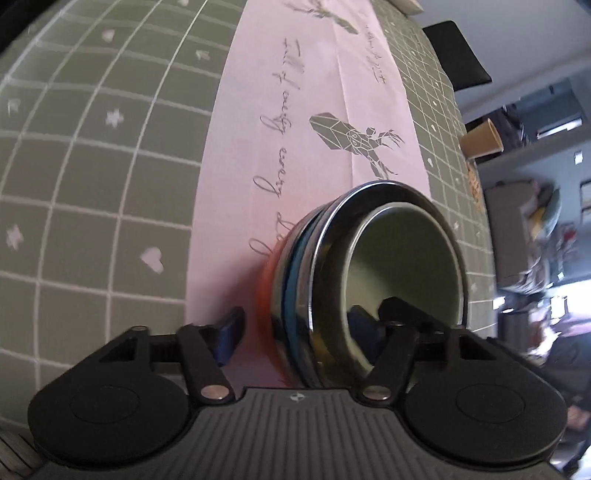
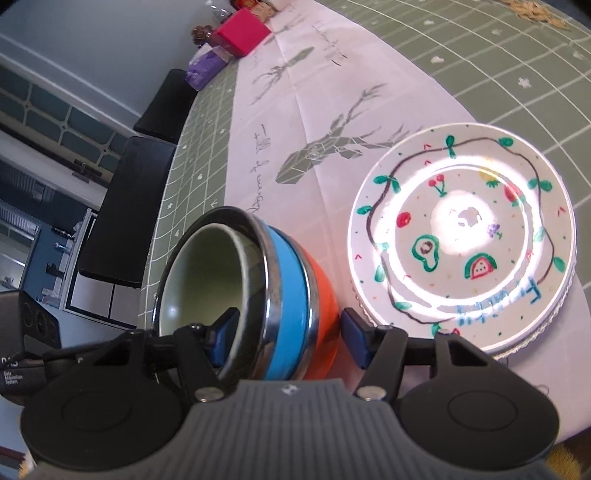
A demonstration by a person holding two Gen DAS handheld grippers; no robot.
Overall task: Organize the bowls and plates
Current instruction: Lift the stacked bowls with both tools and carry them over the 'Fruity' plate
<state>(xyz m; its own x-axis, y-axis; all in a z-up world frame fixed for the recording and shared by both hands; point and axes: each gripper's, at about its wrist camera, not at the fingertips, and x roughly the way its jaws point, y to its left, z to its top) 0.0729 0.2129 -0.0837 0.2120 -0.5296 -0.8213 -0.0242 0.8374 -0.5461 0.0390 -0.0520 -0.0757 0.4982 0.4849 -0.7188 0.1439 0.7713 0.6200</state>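
A nested bowl stack point(image 1: 291, 280) stands on the pink table runner point(image 1: 295, 110): orange at the bottom, then blue, then steel, with a pale green bowl point(image 1: 406, 258) inside. My left gripper point(image 1: 314, 321) straddles its wall, one finger inside the green bowl. The outer pad point(image 1: 229, 332) stands a little clear of the orange side, so it is open. My right gripper point(image 2: 288, 332) straddles the stack point(image 2: 288, 266) from the other side, with its pads against the green inner wall and the orange outside. A white plate painted with fruit point(image 2: 461, 229) lies beside the stack.
The table has a green grid cloth point(image 1: 92, 166). A paper cup point(image 1: 482, 140) stands near its edge, and crumbs point(image 2: 532, 13) lie further off. A pink box point(image 2: 242, 31) and a purple pack point(image 2: 205, 68) sit at the far end. Black chairs point(image 2: 122, 206) line the table's side.
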